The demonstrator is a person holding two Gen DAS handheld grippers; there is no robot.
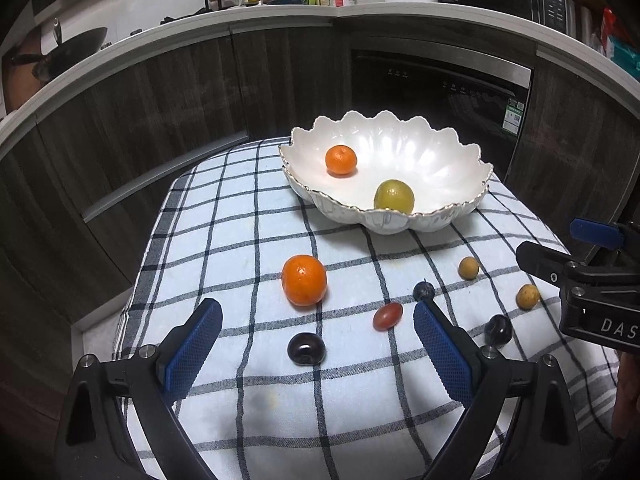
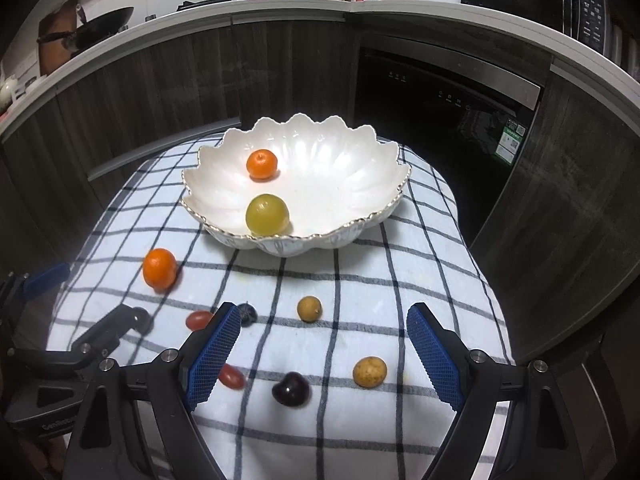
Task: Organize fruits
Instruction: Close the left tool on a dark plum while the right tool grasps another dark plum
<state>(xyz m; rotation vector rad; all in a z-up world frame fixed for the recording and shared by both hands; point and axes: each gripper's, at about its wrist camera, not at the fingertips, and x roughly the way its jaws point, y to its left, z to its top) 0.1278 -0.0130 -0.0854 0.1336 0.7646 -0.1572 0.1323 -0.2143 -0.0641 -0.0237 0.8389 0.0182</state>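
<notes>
A white scalloped bowl on the checked cloth holds a small mandarin and a green fruit. Loose on the cloth in front lie a mandarin, two tan longans, red grapes and dark cherries. My left gripper hangs open just above the near cherry and behind the loose mandarin. My right gripper is open above the longans and a cherry, holding nothing.
The checked cloth drapes a small table whose edges fall away left, right and behind the bowl. Dark cabinets and a dishwasher front stand behind. The two grippers are side by side, close together.
</notes>
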